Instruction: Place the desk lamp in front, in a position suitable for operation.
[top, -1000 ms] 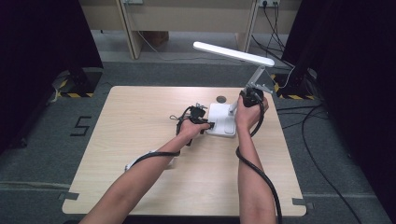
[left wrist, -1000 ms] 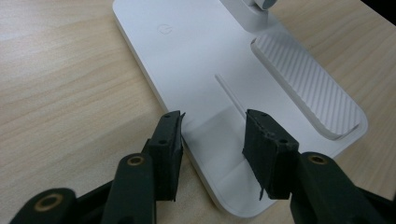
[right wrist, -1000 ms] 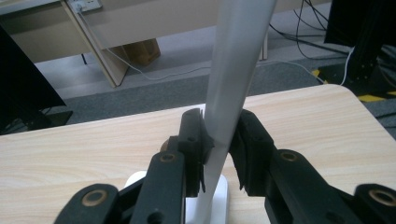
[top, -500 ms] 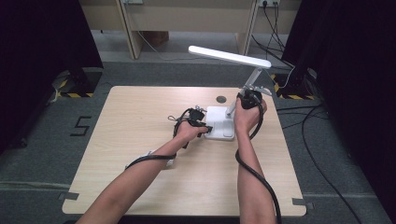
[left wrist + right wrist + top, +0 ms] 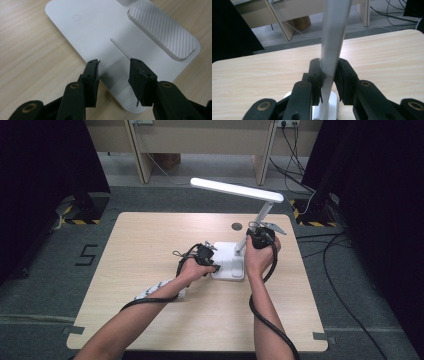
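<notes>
- My right gripper [image 5: 259, 236] has no slack: in the right gripper view its jaws press the lamp arm [image 5: 333, 37] from both sides, so nothing more fits between them.
- The lamp head [image 5: 236, 189] hangs over the table's far middle and blocks any straight drop from above there.
- My left gripper [image 5: 113, 71] stands with jaws apart over the near corner of the lamp base [image 5: 105, 35]; the gap between them is free.
- The base and the leaning arm stand between my two hands, so crossing over means going round them.
- The table [image 5: 140, 245] lies bare and open to the left.
- A small dark disc [image 5: 236, 226] lies behind the base.
</notes>
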